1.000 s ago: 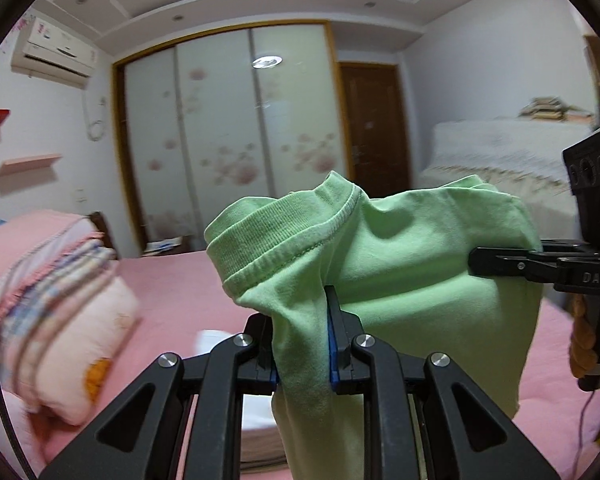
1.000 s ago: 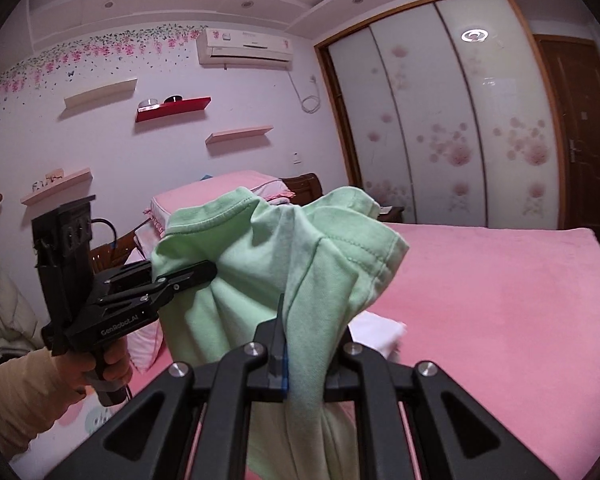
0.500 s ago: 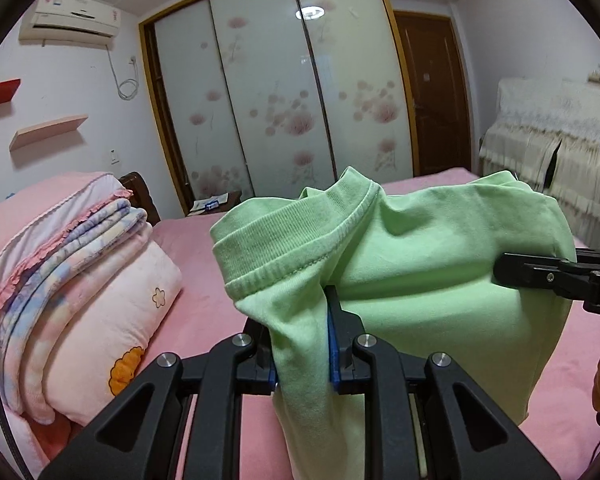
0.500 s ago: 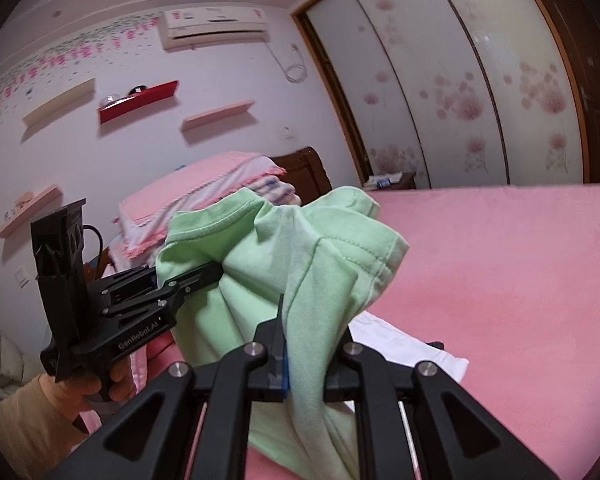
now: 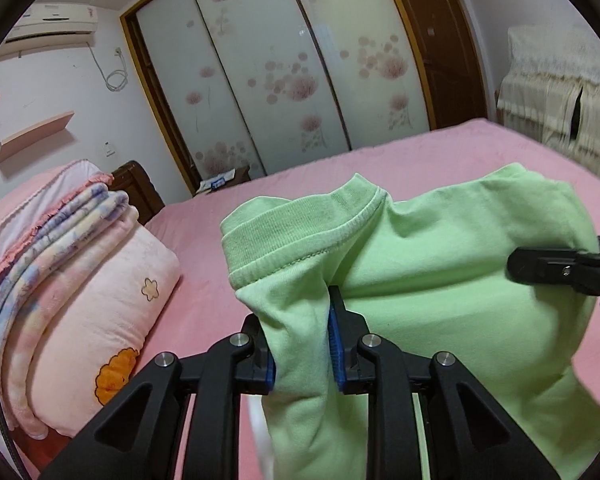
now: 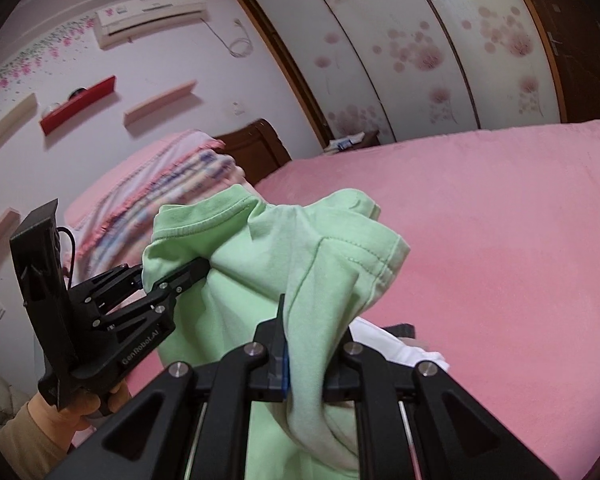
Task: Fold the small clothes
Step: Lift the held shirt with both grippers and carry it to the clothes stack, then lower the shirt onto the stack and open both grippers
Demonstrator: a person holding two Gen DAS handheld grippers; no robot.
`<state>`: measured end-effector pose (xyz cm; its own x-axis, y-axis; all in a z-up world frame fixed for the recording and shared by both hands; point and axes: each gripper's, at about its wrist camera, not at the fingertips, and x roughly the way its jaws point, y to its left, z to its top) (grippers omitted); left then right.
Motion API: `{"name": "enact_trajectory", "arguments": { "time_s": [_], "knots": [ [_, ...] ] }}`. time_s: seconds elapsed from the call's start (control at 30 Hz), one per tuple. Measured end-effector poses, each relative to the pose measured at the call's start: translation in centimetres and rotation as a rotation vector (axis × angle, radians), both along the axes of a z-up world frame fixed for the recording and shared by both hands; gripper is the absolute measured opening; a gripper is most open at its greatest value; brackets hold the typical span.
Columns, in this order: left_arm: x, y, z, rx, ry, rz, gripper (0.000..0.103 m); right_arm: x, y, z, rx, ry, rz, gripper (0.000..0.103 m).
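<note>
Left wrist view: we carry the green shirt [image 5: 440, 280] lower, just above the pink bed [image 5: 440, 152].
Our left gripper [image 5: 302, 338] is opening with cloth between its pads; our right gripper [image 6: 306, 354] stays clamped on the shirt, so laying out begins.

A pink bedspread [image 5: 440, 152] covered the bed, where a folded pastel blanket [image 5: 52, 220] lay atop a pink pillow [image 5: 112, 304] printed with flowers. Sliding wardrobe doors [image 5: 284, 80] with a pink blossom pattern stood behind, beside a dark wooden door [image 5: 432, 40]. An air conditioner [image 6: 148, 12] and a red shelf [image 6: 78, 104] hung on the wall.
</note>
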<state>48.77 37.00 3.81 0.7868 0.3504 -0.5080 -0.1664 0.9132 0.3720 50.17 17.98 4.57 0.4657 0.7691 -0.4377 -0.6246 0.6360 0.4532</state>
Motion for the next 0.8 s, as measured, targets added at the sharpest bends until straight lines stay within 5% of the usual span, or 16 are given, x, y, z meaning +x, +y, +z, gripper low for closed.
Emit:
{"name": "enact_trajectory", "arguments": {
  "time_s": [0.27, 0.33, 0.37, 0.57, 0.8],
  "knots": [
    [3.2, 0.3, -4.7, 0.074, 0.064, 0.106, 0.044, 2.8, 1.1, -4.1, -0.127, 0.022, -0.067, 0.014],
    [3.4, 0.9, -5.1, 0.066, 0.064, 0.149, 0.073, 3.6, 1.0, -4.7, -0.169, 0.027, -0.101, 0.02],
    [3.4, 1.1, -5.1, 0.065, 0.055, 0.166, 0.078, 3.9, 0.9, -4.9, -0.188, 0.03, -0.112, 0.023],
    [2.0, 1.9, -4.0, 0.011, -0.013, 0.2, 0.081, 4.1, -0.9, -5.0, -0.194, 0.027, -0.181, 0.033],
    [-1.0, 3.1, 0.0, -0.071, -0.095, 0.22, 0.092, 1.0, -3.0, -1.3, -0.156, -0.036, -0.189, 0.034]
  ]
}}
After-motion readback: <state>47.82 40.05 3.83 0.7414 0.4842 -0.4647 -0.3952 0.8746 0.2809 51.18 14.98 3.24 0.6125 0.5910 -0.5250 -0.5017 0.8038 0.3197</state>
